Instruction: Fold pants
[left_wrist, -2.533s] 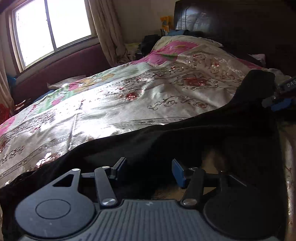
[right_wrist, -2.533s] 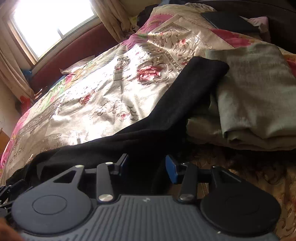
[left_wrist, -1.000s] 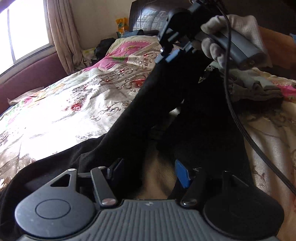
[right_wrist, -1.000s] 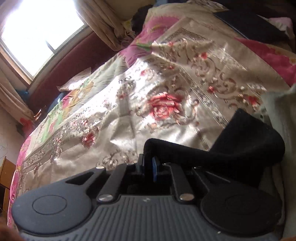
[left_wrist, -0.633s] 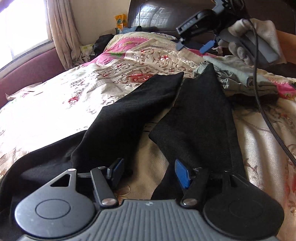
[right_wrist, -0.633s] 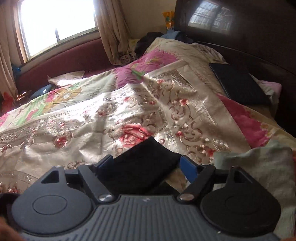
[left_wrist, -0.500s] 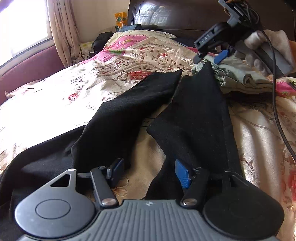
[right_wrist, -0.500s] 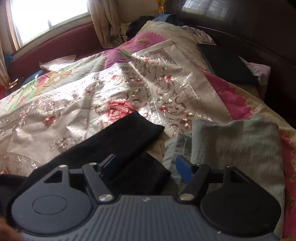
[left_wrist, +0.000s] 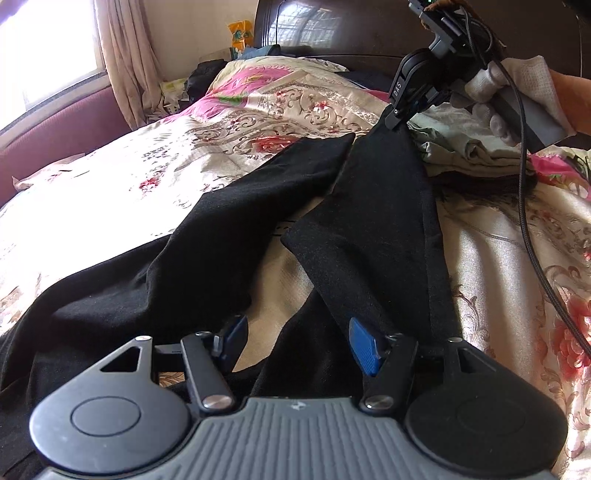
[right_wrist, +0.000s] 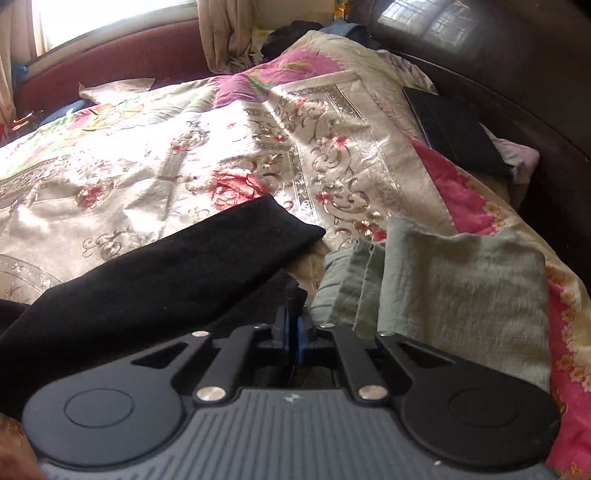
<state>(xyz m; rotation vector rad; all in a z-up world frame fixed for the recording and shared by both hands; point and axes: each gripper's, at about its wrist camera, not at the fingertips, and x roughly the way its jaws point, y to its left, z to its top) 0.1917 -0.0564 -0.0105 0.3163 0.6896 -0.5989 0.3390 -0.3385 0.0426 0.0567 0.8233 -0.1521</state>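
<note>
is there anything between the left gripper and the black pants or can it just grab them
Nothing visible blocks it. The left gripper stands open right over the black pants, with only bedspread showing in the gap between the two legs. The right gripper is shut on the far leg's cuff, well clear, beside the folded green cloth.

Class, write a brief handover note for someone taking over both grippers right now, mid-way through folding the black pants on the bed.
Right gripper: jaws have just closed; shut on the cuff of the right-hand leg of the black pants, beside the folded grey-green garment.
Left gripper: open, holding nothing, over the gap between the two legs near the crotch.
Pants: spread on the floral bedspread, legs apart in a V; the left-hand leg lies flat.
Done: legs laid out, one cuff gripped.
Left: probably bring the gripped leg across onto the other, then fold lengthwise. No fold is made yet.
</note>
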